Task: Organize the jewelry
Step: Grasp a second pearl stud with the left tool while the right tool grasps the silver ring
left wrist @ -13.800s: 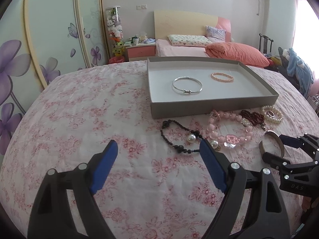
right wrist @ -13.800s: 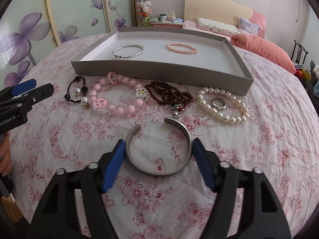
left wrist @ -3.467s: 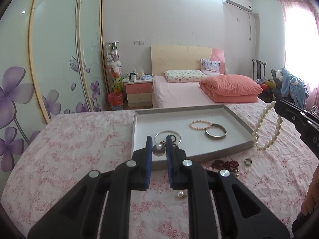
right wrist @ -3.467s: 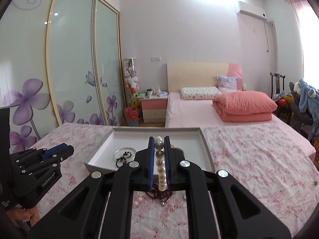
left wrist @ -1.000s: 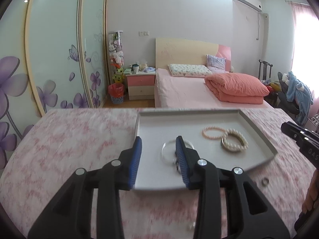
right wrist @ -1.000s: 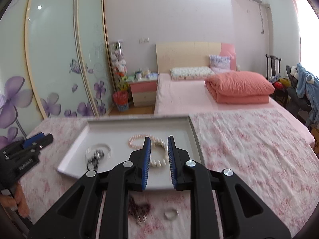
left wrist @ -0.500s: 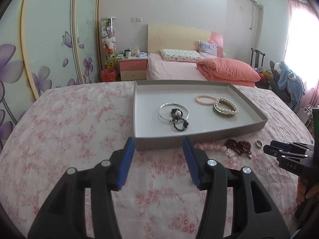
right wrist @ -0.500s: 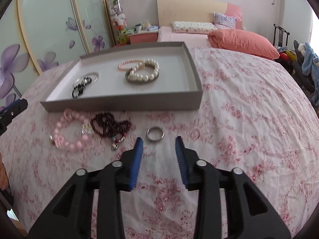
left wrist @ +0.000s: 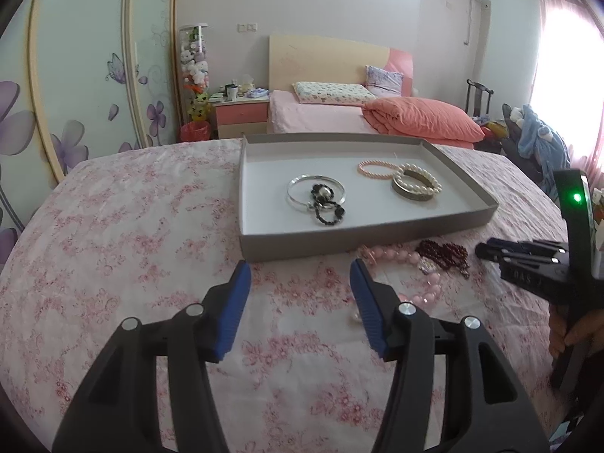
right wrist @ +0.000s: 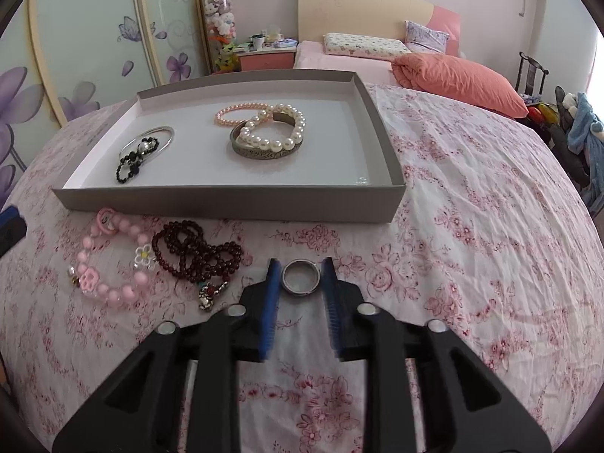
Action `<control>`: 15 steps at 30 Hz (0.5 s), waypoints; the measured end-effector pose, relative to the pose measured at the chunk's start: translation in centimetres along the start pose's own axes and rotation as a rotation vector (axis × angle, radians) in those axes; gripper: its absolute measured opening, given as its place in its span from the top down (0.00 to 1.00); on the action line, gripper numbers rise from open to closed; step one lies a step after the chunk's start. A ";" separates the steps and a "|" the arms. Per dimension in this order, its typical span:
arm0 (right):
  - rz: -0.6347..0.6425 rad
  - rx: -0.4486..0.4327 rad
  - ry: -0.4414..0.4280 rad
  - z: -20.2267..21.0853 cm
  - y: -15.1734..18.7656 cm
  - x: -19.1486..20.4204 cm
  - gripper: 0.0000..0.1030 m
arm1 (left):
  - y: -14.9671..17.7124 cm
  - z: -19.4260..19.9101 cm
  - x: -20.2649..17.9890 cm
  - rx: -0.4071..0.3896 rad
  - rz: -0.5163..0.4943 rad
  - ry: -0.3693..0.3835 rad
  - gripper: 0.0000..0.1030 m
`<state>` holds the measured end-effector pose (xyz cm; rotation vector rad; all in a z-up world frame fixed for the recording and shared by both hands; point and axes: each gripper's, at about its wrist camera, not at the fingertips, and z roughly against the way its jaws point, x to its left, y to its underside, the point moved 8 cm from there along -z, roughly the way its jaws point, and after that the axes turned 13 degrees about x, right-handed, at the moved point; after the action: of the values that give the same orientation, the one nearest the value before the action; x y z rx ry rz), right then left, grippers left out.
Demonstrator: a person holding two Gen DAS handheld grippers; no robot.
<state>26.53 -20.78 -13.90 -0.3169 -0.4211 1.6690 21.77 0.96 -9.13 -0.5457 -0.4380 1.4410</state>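
Observation:
A grey tray (right wrist: 226, 198) (left wrist: 249, 253) on the floral cloth holds a silver bangle (right wrist: 166, 132), a black bead bracelet (right wrist: 132, 162), a thin pink bead bracelet (right wrist: 226, 113), and a pearl bracelet (right wrist: 279, 128) on a metal cuff (right wrist: 264, 151). In front of the tray lie a pink bead bracelet (right wrist: 109, 264) (left wrist: 392, 256), a dark red bead string (right wrist: 196, 253) (left wrist: 445, 253) and a silver ring (right wrist: 301, 276). My right gripper (right wrist: 301, 273) is low, open, its jaws either side of the ring. My left gripper (left wrist: 300, 275) is open and empty before the tray.
The right gripper's body (left wrist: 536, 268) shows at the right of the left wrist view. Beyond the table are a bed (left wrist: 377, 113), a nightstand (left wrist: 241, 113) and sliding wardrobe doors (left wrist: 94, 75). A chair with clothes (right wrist: 581, 128) stands at the right.
My right gripper has dropped and moved forward so the ring now lies between its jaws. My left gripper has opened a little wider and shifted slightly.

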 end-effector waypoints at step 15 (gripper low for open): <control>-0.014 0.000 -0.005 0.2 0.1 -0.3 0.78 | 2.7 -3.0 -4.8 0.138 -0.149 0.061 0.48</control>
<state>26.42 -21.12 -13.80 -0.3089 -0.4257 1.6563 20.99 -3.94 -12.93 -0.4352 -0.3213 1.2977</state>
